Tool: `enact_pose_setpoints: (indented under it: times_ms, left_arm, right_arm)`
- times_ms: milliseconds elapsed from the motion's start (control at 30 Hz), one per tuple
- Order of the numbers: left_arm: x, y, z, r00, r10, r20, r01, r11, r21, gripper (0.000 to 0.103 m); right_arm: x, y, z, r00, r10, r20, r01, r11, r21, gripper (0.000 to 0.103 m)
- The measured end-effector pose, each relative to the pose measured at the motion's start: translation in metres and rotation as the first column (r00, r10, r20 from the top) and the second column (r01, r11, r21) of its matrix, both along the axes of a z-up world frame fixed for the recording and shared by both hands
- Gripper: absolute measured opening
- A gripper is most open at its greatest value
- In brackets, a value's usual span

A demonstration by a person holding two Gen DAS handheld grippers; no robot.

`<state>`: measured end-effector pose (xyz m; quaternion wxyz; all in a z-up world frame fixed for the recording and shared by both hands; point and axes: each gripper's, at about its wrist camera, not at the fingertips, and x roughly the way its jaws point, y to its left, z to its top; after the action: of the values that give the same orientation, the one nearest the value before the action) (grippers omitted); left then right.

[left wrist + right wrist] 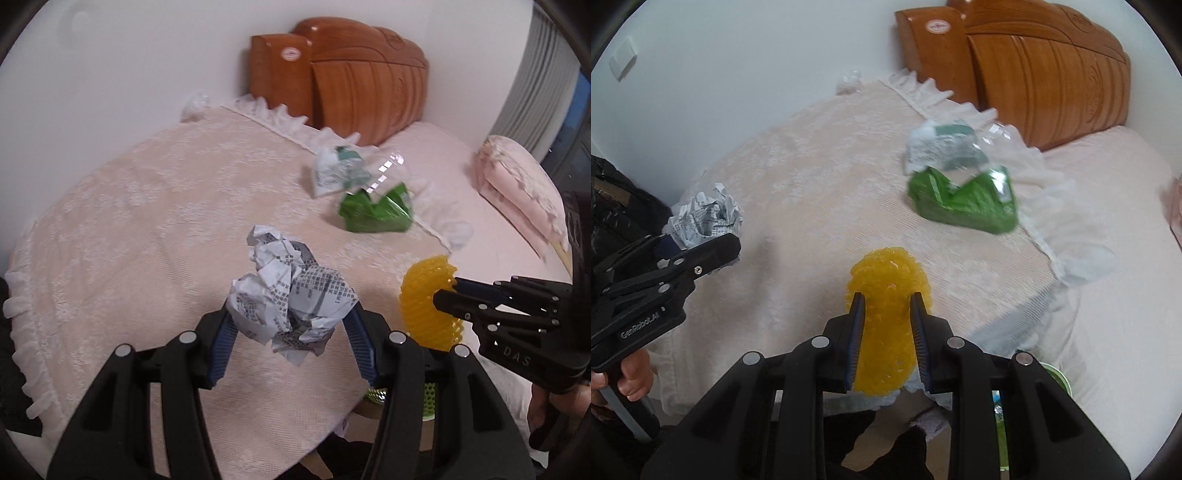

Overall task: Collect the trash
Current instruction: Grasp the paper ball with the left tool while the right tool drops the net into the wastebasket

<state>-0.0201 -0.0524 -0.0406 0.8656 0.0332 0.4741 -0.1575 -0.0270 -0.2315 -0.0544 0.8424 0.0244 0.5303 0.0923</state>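
The left gripper (pixel 291 314) pinches a crumpled ball of printed paper (pixel 291 295), its creased white sheet covered in grey print; the blue ribbed pads (pixel 225 343) press its two sides, and the ball bulges up beyond the fingertips, above a pale pink bedspread (pixel 147 206) with a woven floral texture and a frilled white edge. Just right of it, the right gripper (pixel 886 299) clamps a yellow foam net (pixel 886 291), a soft honeycomb mesh sleeve squeezed flat between nearly closed pads, its rounded end fanning out past the fingertips. Farther back and right on the bedspread lie a crinkled white-and-green wrapper (pixel 332 170), a clear plastic piece (pixel 384 170) that is blurred and hard to outline, and a glossy green bag (pixel 376 214). Behind them stands a carved wooden headboard (pixel 354 85). A folded pink quilt (pixel 517 192) sits at the far right. Below the bed edge, a green rim (pixel 1058 376) is mostly hidden by the right gripper's fingers.
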Motion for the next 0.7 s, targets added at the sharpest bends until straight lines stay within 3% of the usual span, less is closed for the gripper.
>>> enact_pose_setpoints:
  times_ms: [133,300,600,700]
  left_arm:
    - [-0.008,-0.045,-0.005,0.993,-0.12,-0.005,0.12,0.993,0.019,0.053]
    - [-0.015,-0.084,0.0,0.978,-0.208,0.012,0.207,0.978,0.036,0.053]
    - [-0.036,-0.122,-0.007,0.945,-0.327,-0.022,0.328,0.943,0.063,0.053]
    - [-0.042,-0.128,-0.009,0.935,-0.354,-0.024,0.355,0.932,0.076,0.053]
  right_arm:
    - [-0.029,-0.05,-0.014,0.994,-0.104,-0.031,0.103,0.994,-0.036,0.027]
    - [-0.056,-0.102,-0.031,0.968,-0.24,-0.076,0.238,0.97,-0.041,0.027]
    - [-0.094,-0.176,-0.076,0.89,-0.418,-0.183,0.411,0.909,-0.076,0.027]
    - [-0.101,-0.192,-0.091,0.858,-0.464,-0.219,0.464,0.884,-0.056,0.033]
